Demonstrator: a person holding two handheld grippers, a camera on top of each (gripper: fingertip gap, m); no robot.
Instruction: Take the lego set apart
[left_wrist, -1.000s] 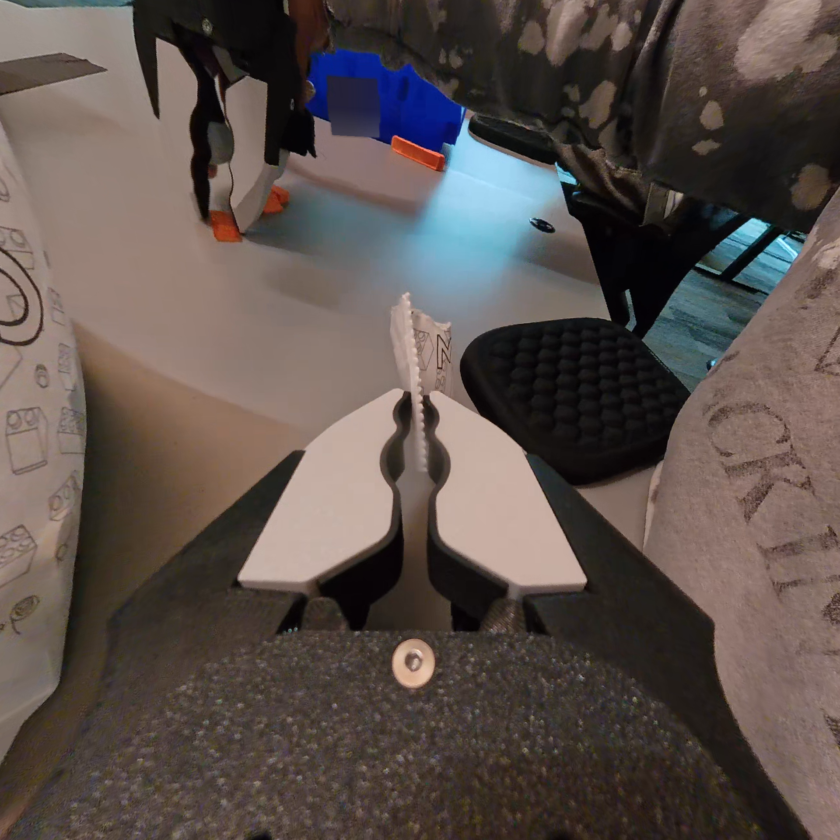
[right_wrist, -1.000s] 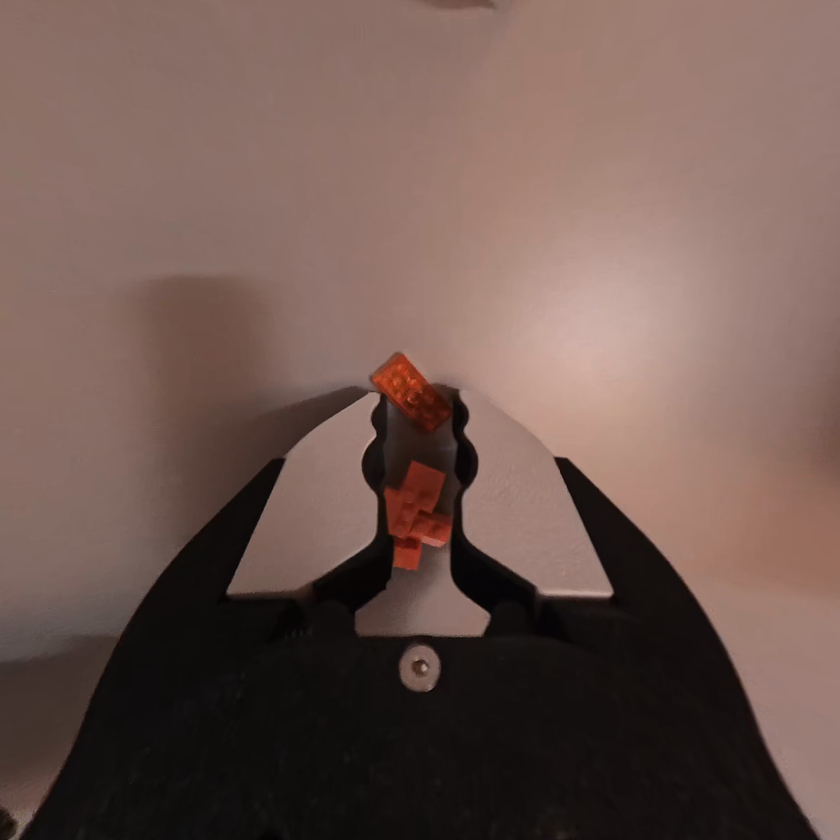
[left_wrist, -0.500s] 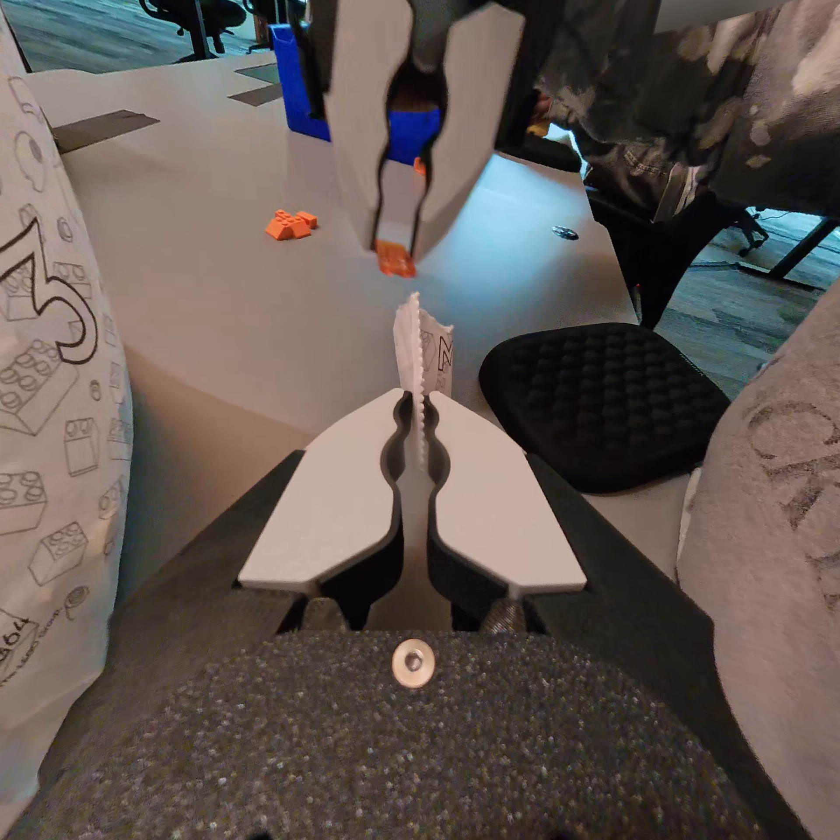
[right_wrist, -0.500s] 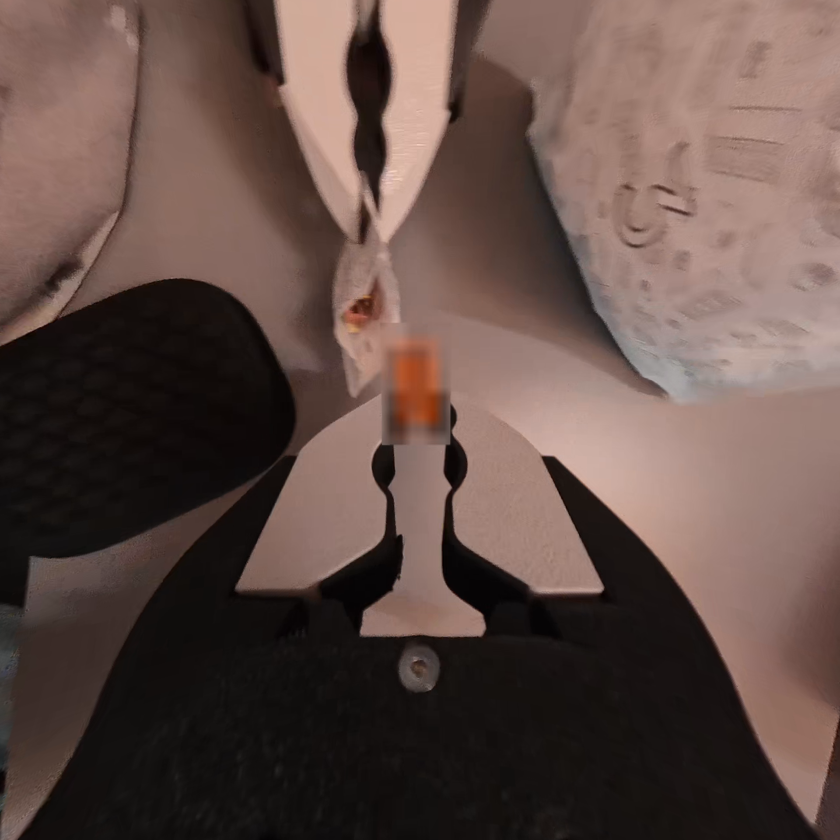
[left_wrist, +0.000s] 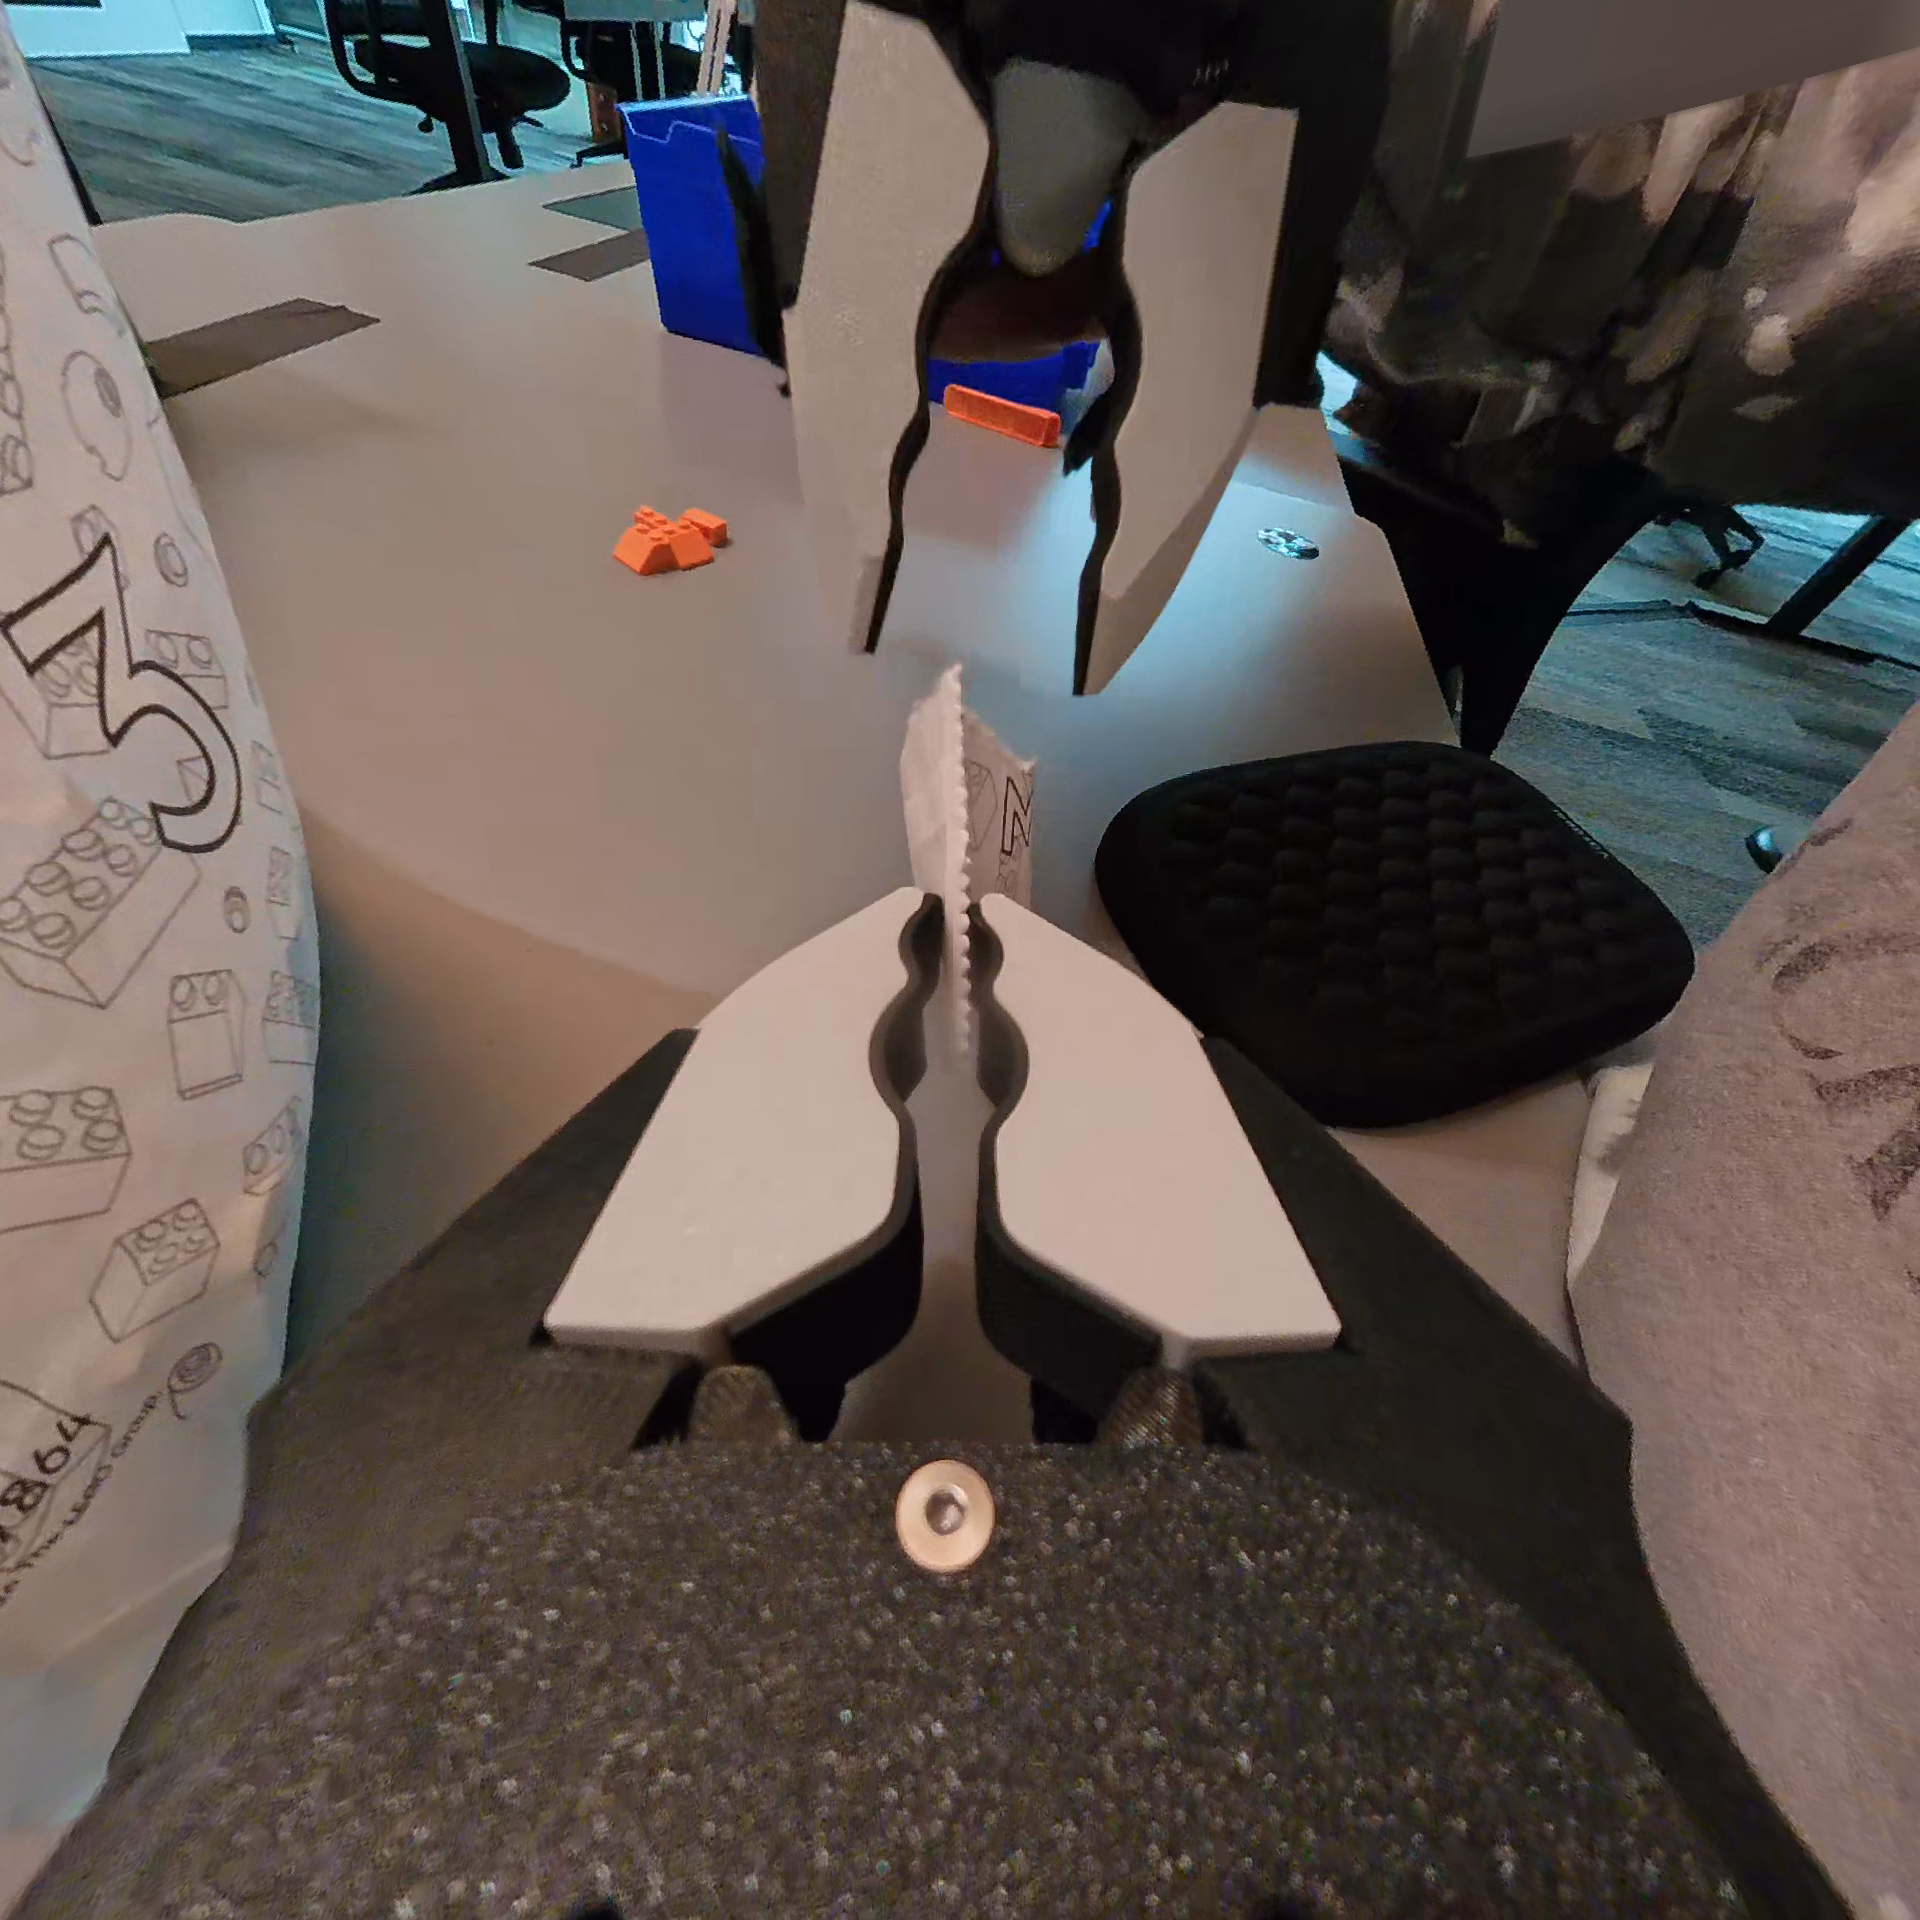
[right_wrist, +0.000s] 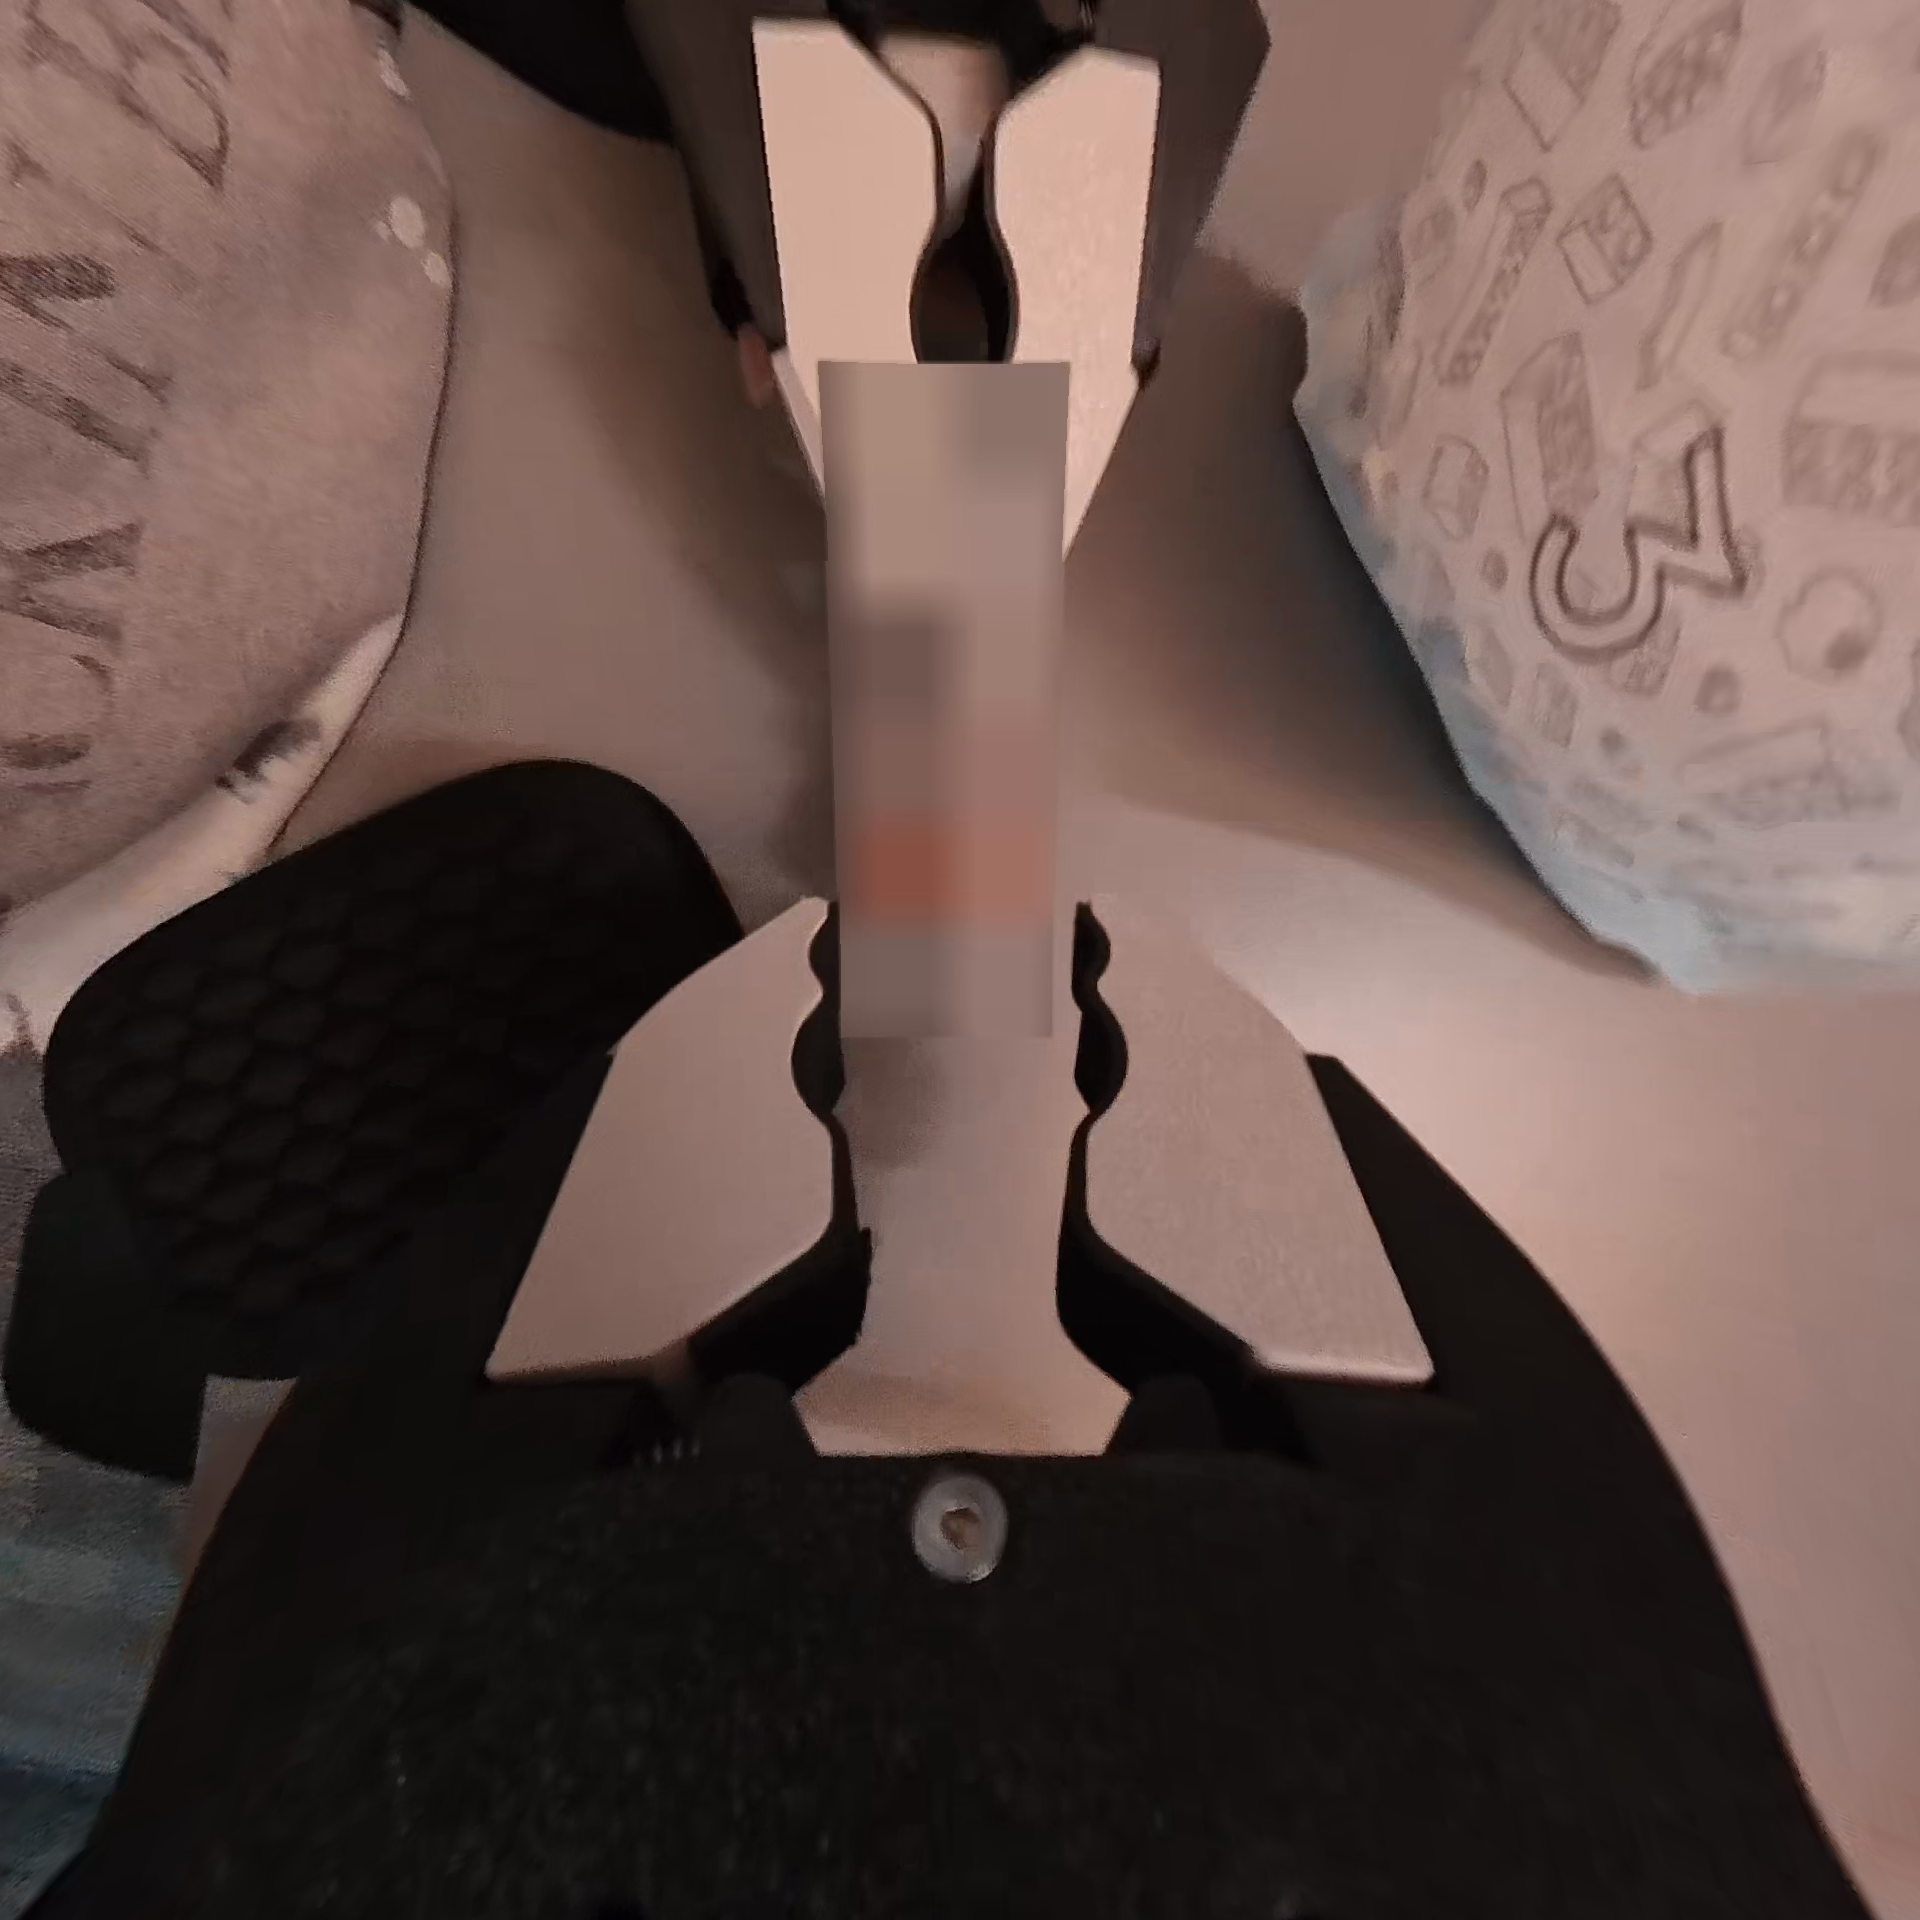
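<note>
Above the bench (left_wrist: 499, 727), the left tool (left_wrist: 951, 914) was clamped on the serrated edge of a small white paper bag (left_wrist: 951, 790) — upright between its tips. The right tool (left_wrist: 977, 665) hung just over the bag, spread apart and empty — orange lego pieces (left_wrist: 670, 540) lay farther back.

small paper bag (left_wrist: 951, 831) upright between left gripper (left_wrist: 951, 920) tips | right gripper (left_wrist: 977, 665) just above the bag, facing it | pad (left_wrist: 1392, 925) right of the bag on table (left_wrist: 520, 675) | large printed bag (left_wrist: 114, 831) at left | brick cluster (left_wrist: 670, 540) and bin (left_wrist: 707, 239) farther back on the table
</note>
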